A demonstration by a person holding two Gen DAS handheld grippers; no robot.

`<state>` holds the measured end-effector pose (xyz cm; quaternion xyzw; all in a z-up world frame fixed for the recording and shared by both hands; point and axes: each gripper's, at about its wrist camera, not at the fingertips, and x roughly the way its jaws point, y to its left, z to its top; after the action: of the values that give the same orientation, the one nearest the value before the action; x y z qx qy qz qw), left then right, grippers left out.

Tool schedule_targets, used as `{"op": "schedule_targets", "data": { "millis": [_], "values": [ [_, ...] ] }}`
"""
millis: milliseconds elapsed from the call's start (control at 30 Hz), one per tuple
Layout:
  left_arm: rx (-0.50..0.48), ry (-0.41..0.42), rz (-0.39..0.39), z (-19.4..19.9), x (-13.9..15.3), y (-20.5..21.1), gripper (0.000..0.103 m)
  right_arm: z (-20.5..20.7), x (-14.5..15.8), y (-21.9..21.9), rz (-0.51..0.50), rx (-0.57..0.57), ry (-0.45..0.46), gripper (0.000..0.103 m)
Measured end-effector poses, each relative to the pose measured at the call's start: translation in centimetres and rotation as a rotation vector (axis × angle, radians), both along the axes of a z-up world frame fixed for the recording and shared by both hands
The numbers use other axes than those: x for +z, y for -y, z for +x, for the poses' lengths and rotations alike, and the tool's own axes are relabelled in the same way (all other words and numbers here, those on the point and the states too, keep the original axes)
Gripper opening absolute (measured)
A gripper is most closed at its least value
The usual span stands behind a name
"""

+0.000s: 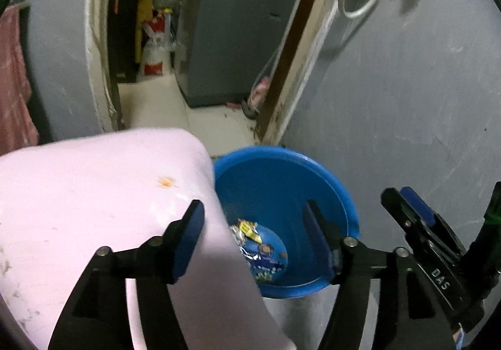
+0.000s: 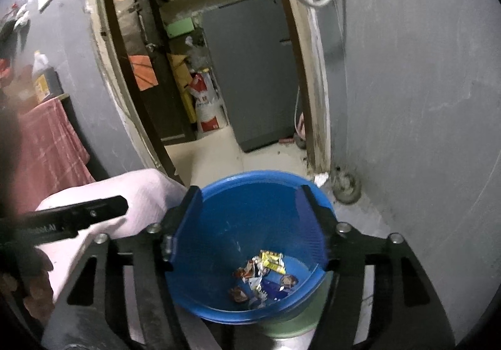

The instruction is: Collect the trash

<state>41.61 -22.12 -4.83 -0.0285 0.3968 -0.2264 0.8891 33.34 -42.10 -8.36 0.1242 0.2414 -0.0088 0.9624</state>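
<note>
A blue plastic bin (image 1: pixel 281 168) (image 2: pixel 250 184) stands on the floor by the wall, with several crumpled snack wrappers (image 1: pixel 250 232) (image 2: pixel 266 275) at its bottom. My left gripper (image 1: pixel 253 237) is open and empty, its left finger over a pale pink surface (image 1: pixel 94 199), its right finger over the bin. My right gripper (image 2: pixel 250 218) is open and empty, straddling the bin's mouth from above. The right gripper also shows in the left wrist view (image 1: pixel 419 218), and the left gripper shows in the right wrist view (image 2: pixel 78 215).
A doorway ahead leads to a room with a grey appliance (image 1: pixel 238 37) (image 2: pixel 253 74) and a red and white sack (image 2: pixel 205 105). Grey walls (image 1: pixel 407 99) stand to the right. A pink cloth (image 2: pixel 47 140) hangs at the left.
</note>
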Motion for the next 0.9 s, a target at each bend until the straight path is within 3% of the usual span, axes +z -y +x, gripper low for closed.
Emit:
{"op": "schedule_targets", "data": {
  "millis": [67,133,267,367,467,633,900],
  "values": [
    [0.017,0.044,-0.017,-0.8,1.0,-0.9,0.074,-0.8,0.9,-0.4,0.0,0.006,0.03,0.081],
    [0.036,0.095,-0.038,-1.8,1.9,-2.0,0.087,-1.4,1.7,-0.9,-0.002,0.011,0.053,0.087],
    [0.07,0.162,-0.068,-3.4,3.3,-4.4,0.09,-2.8,3.8,-2.0,-0.005,0.018,0.109,0.092],
    [0.092,0.197,-0.072,-4.4,4.3,-5.7,0.091,-3.9,5.0,-2.6,-0.017,0.025,0.142,0.103],
    [0.114,0.25,-0.073,-6.0,5.2,-7.2,0.101,-5.3,6.0,-3.4,-0.021,0.043,0.167,0.103],
    [0.117,0.339,-0.073,-9.6,6.8,-8.9,0.101,-7.7,7.5,-5.0,-0.041,0.053,0.191,0.103],
    [0.146,0.393,-0.067,-14.8,8.1,-11.2,0.101,-12.8,8.9,-7.1,-0.055,0.053,0.246,0.103]
  ]
}}
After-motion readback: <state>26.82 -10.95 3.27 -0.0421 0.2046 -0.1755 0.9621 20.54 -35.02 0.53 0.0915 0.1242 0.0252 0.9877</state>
